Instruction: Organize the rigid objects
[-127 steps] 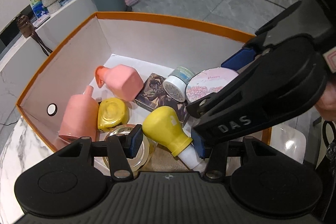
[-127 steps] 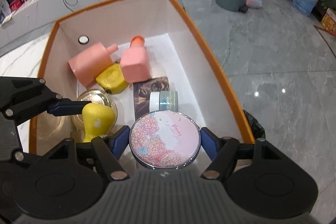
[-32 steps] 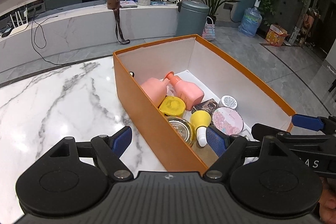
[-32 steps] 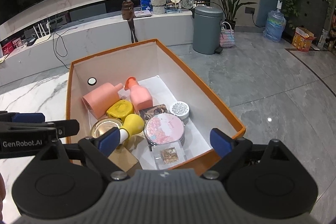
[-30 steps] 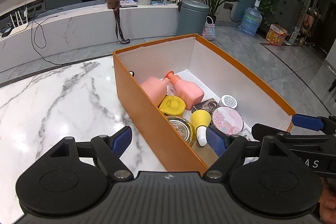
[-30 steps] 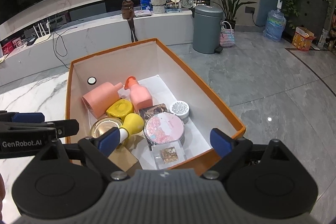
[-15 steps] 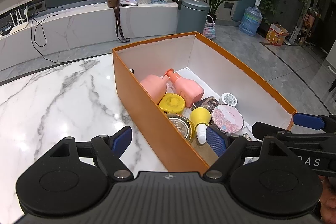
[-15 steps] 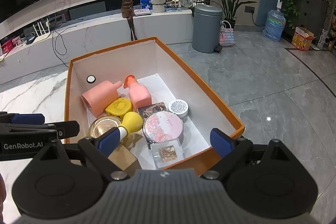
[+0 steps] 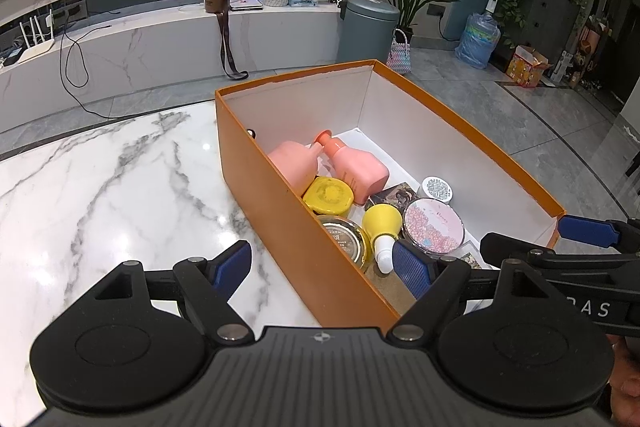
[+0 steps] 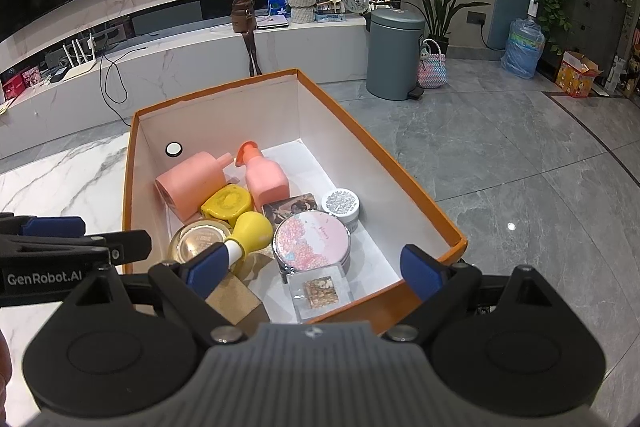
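Note:
An orange box stands on the marble table and holds several items. Inside lie two pink bottles, a yellow round case, a yellow bulb-shaped bottle, a round floral compact, a small white jar, a gold-lidded jar, a dark card, a clear square case and a brown block. My left gripper is open and empty over the box's near left corner. My right gripper is open and empty above the box's near end.
The white marble table stretches to the left of the box. The box's right side sits at the table edge, with grey floor below. A grey bin and a low white counter stand far behind.
Both grippers let go of the yellow bottle and the floral compact, which now lie in the box, and pulled up and back. In the last second they barely moved.

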{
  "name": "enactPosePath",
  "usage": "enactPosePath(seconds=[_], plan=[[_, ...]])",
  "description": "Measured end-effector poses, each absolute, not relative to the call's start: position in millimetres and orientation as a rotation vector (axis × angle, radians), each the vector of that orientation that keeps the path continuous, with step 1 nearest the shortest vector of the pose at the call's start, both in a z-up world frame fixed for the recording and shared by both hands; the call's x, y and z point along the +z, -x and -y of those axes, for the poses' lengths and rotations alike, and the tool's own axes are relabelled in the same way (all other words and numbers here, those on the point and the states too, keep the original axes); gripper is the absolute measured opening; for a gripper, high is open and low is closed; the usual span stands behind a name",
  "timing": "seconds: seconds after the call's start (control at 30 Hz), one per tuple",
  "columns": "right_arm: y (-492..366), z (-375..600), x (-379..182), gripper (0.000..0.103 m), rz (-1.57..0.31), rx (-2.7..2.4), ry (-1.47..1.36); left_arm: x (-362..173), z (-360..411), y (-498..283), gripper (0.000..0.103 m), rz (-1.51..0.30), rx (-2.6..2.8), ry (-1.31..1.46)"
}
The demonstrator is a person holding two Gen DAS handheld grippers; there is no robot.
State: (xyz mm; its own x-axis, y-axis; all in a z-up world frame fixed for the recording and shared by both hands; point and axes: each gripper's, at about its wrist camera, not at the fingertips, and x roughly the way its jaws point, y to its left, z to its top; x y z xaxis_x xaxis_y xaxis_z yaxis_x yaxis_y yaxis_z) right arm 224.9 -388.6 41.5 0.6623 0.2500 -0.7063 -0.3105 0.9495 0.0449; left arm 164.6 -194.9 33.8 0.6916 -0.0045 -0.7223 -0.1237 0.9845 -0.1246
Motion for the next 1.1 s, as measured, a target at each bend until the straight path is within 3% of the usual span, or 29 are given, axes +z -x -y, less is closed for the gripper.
enactPosePath(seconds=[1.1], plan=[[-224.7, 388.4, 40.5, 0.091, -0.784, 0.316, 0.084, 31.9, 195.1, -164.3, 0.094, -0.809, 0.068, 0.171]])
